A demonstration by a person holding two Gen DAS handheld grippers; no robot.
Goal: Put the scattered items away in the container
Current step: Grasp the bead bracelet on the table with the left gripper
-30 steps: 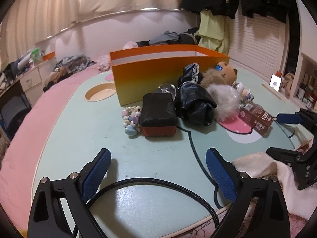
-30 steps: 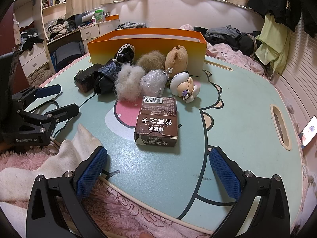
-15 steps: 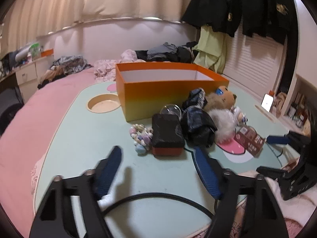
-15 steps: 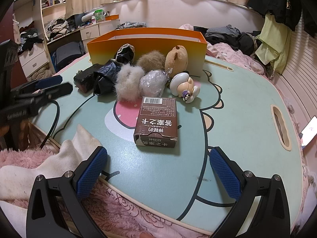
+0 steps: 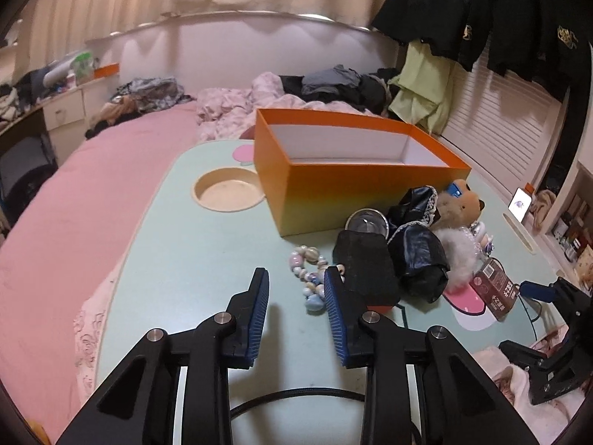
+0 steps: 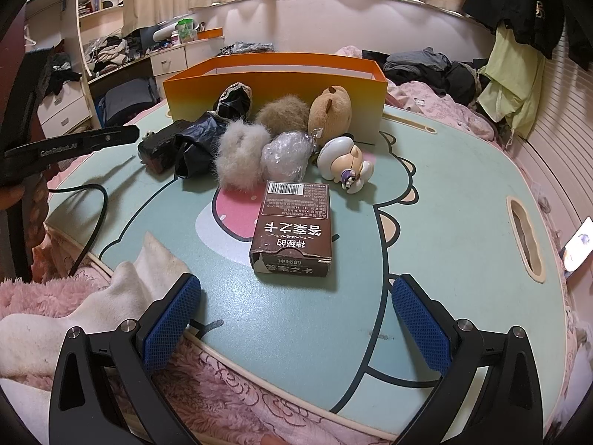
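Observation:
An orange box (image 5: 333, 189) stands open-topped at the back of the table, with white inner walls. In front of it lie a bead bracelet (image 5: 309, 278), a black pouch (image 5: 365, 263), a black lacy cloth (image 5: 418, 256), a bear plush (image 6: 330, 109), a grey fur ball (image 6: 241, 155), a plastic-wrapped ball (image 6: 285, 155), a white toy figure (image 6: 344, 159) and a brown carton (image 6: 292, 226). My left gripper (image 5: 296, 274) hangs above the table short of the bracelet, its jaws closing with nothing pressed between the pads. My right gripper (image 6: 296, 282) stands wide open just short of the carton.
The table (image 6: 444, 185) has a cartoon print, a round recess (image 5: 228, 193) left of the box and a slot (image 6: 524, 237) at the right. A white towel (image 6: 141, 289) and a black cable (image 6: 96, 215) lie at the near edge. Pink bedding surrounds it.
The left gripper's jaws have narrowed from wide apart to a small gap, and it has risen and swung so the box's inside shows. The right gripper has kept still.

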